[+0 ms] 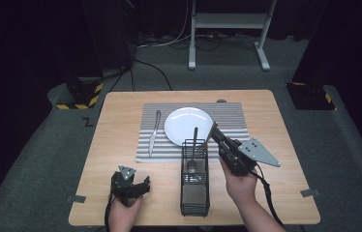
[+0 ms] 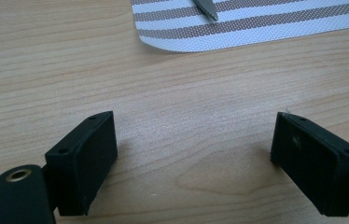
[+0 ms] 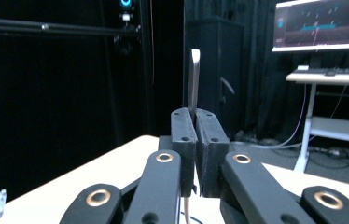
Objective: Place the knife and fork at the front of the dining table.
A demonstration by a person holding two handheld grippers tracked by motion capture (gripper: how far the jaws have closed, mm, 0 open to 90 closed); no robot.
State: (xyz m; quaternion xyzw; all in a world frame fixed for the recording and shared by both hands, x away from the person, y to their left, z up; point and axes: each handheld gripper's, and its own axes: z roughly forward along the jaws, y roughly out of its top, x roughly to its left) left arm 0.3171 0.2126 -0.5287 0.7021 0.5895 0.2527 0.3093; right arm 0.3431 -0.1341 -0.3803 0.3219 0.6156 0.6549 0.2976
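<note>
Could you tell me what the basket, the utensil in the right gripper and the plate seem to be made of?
The basket looks like black coated metal wire, given its thin open mesh. The utensil clamped in the right gripper seems polished steel: a flat grey handle with a sheen. The plate looks like glazed ceramic, plain glossy white, though melamine is possible.

Right gripper: jaws pinched on a thin metal handle
Handle: points to 12 o'clock
Monitor: at 2 o'clock

bare wood left of wire caddy, plate crowding placemat
</note>
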